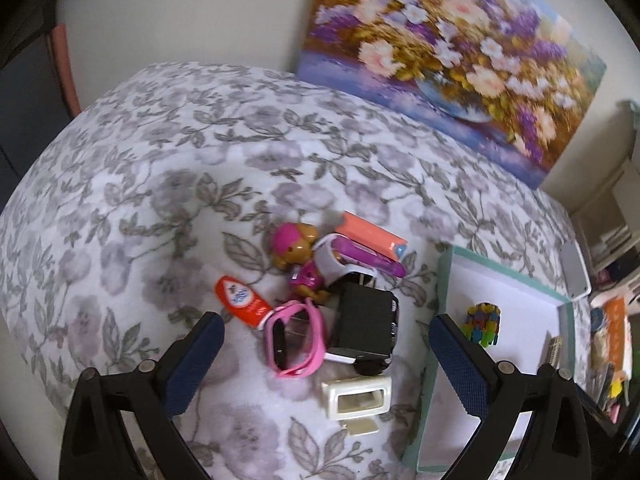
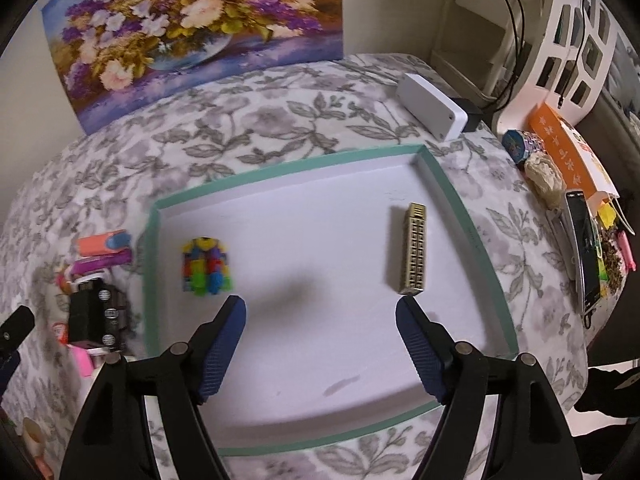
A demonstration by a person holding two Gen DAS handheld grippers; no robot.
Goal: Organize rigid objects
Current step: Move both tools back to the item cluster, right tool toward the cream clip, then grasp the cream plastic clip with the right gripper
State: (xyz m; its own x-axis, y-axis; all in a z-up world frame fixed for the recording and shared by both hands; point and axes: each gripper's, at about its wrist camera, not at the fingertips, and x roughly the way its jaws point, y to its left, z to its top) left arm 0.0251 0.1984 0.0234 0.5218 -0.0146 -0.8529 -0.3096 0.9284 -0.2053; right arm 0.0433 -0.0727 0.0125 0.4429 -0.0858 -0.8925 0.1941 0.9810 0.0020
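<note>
On the floral blanket lies a cluster of small items: a pink watch, a black toy car, a puppy figure, an orange tube, a purple stapler, a coral box and a cream switch frame. My left gripper hovers open above the watch and car, holding nothing. To the right sits a teal-rimmed white tray holding a colourful block toy and a gold harmonica. My right gripper hangs open and empty over the tray's middle.
A flower painting leans against the wall behind the bed. A white box lies beyond the tray. Right of the bed are a phone, an orange box and shelves with cables.
</note>
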